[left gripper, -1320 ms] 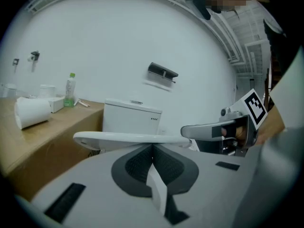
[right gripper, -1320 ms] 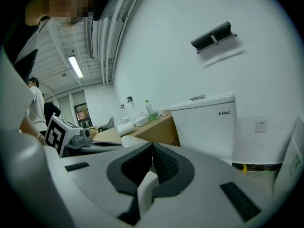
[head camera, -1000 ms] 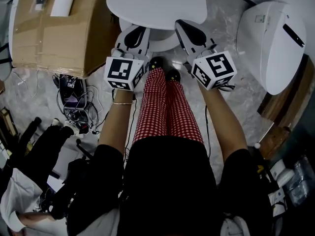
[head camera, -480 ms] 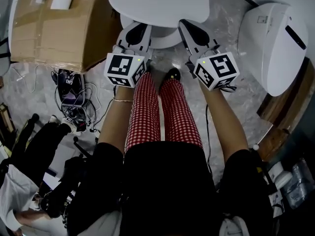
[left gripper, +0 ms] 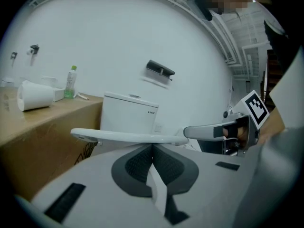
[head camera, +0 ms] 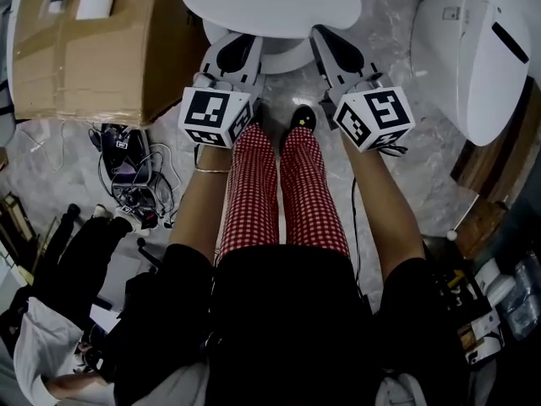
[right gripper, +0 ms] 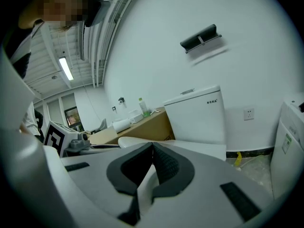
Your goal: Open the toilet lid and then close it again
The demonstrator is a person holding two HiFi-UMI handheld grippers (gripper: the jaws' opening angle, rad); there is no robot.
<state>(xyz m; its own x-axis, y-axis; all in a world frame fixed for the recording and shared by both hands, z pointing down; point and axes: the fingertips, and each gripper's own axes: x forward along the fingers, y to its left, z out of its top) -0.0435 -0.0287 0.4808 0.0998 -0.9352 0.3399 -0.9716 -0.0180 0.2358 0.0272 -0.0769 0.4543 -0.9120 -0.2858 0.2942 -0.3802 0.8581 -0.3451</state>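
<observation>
We've eased the left gripper (head camera: 235, 51) and right gripper (head camera: 328, 45) forward to the closed toilet lid (head camera: 270, 2) rim; both pairs of jaws pressed together, nothing held.

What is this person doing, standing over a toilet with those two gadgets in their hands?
A person stands facing a toilet whose lid is down, holding a gripper in each hand. The left gripper and the right gripper are both at the lid's front edge, one on each side. Their fingers are pressed together with nothing between them, so the lid is not grasped or lifted yet.
</observation>
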